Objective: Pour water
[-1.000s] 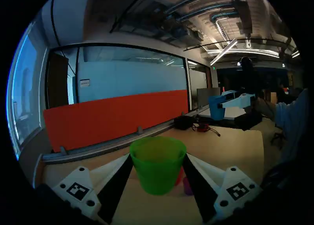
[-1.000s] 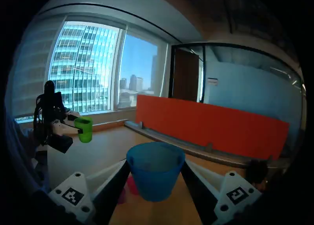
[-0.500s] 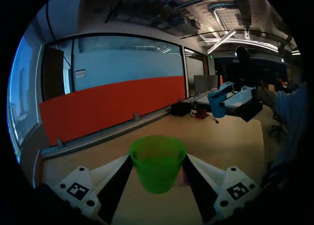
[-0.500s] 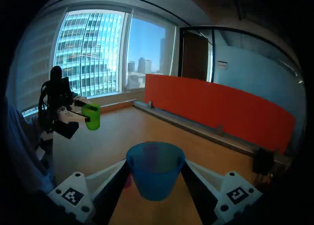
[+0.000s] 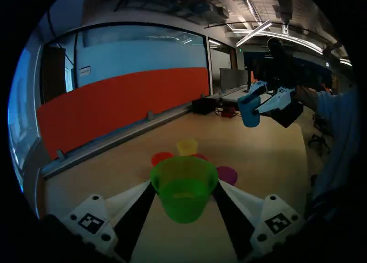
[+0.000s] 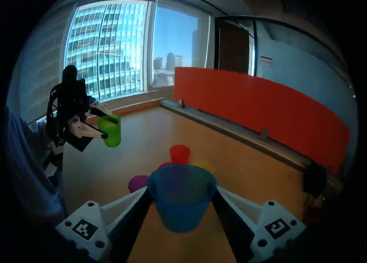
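- The left gripper [image 5: 184, 186] pinches the green cup [image 5: 183, 205] upright; the right gripper [image 6: 181, 189] pinches the blue cup [image 6: 181, 210].
- Since before, both views tip downward: a red cup [image 5: 161, 158], yellow cup [image 5: 187, 147] and purple cup [image 5: 226, 175] now show at twelve o'clock on the table [image 5: 261, 148].

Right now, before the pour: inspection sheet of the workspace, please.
Surface: wooden table, light brown.
Job's things: green cup and blue cup, both held upright above the table; water level cannot be told.
Clutter: red cup, yellow cup and purple cup, grouped on the table.
Grippers: left gripper fingers clamp the green cup; right gripper fingers clamp the blue cup.
Cables: black box with leads at the far table edge.
Surroundings: orange partition, window.
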